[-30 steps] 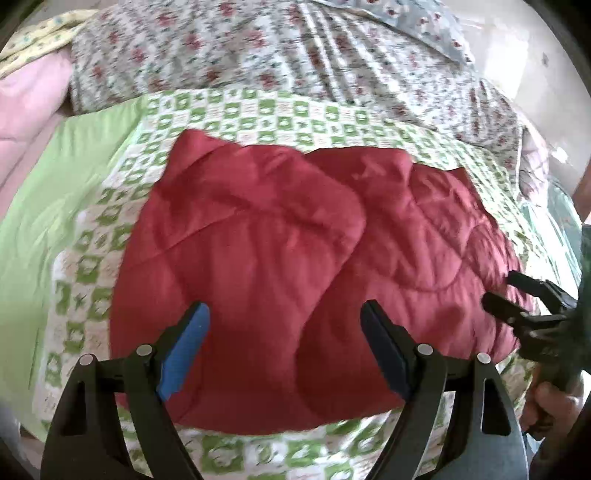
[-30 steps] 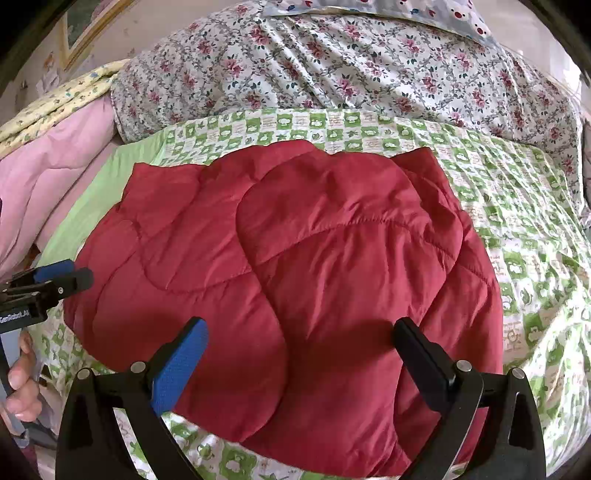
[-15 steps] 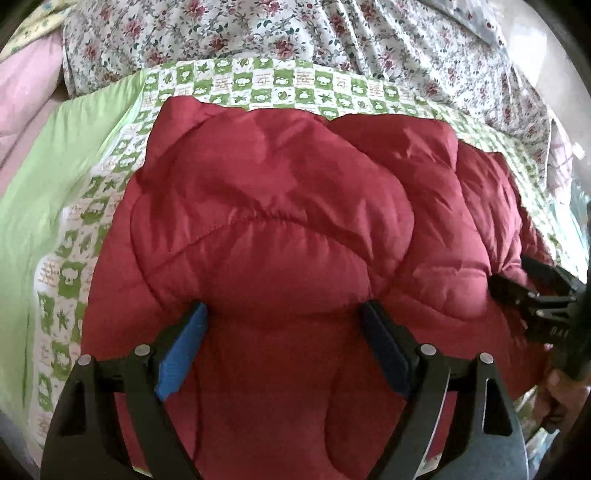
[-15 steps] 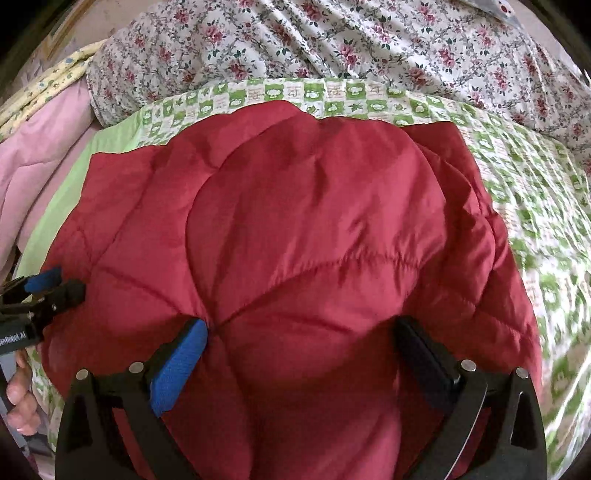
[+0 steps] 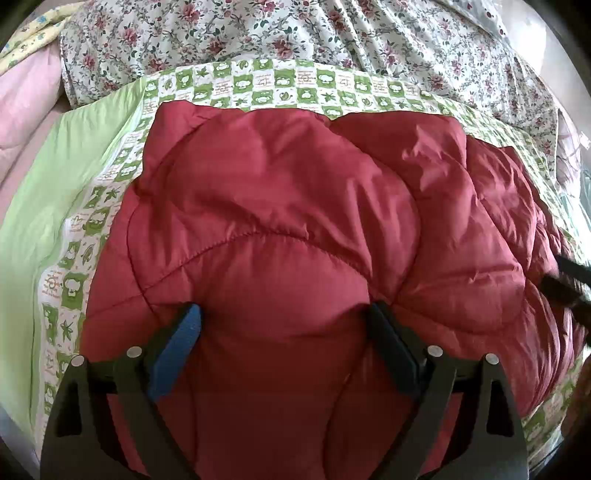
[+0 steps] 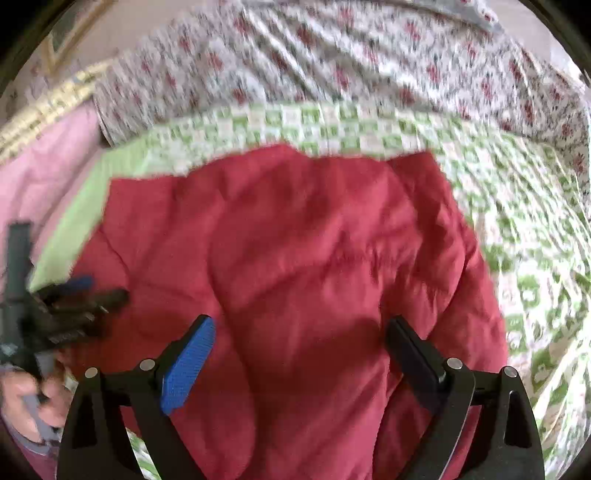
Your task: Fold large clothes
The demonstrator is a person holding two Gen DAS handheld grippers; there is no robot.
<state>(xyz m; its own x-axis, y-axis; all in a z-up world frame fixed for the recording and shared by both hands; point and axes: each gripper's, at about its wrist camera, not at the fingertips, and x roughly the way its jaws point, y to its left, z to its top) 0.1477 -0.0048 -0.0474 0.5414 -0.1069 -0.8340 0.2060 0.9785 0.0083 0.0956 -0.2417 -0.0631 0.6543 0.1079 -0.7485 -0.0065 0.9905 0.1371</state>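
A red quilted jacket [image 5: 295, 229] lies folded on a green-and-white checked bedsheet [image 5: 258, 81]. My left gripper [image 5: 286, 328] is open, its fingers pressed down into the jacket's near part, with puffy fabric bulging between them. The right gripper's dark tip [image 5: 569, 284] shows at the jacket's right edge in the left wrist view. In the blurred right wrist view, my right gripper [image 6: 299, 343] is open over the jacket [image 6: 314, 258], and the left gripper [image 6: 70, 299] shows at the jacket's left edge.
A floral quilt [image 5: 332, 33] is heaped along the back of the bed. Pink bedding [image 5: 26, 96] lies at the far left. A plain light green strip [image 5: 55, 184] of sheet runs left of the jacket. The sheet [image 6: 524, 229] extends right of the jacket.
Both grippers moved forward and down onto the jacket, the left one pressing into the fabric. The right wrist view has since pulled back slightly and is now blurred by motion.
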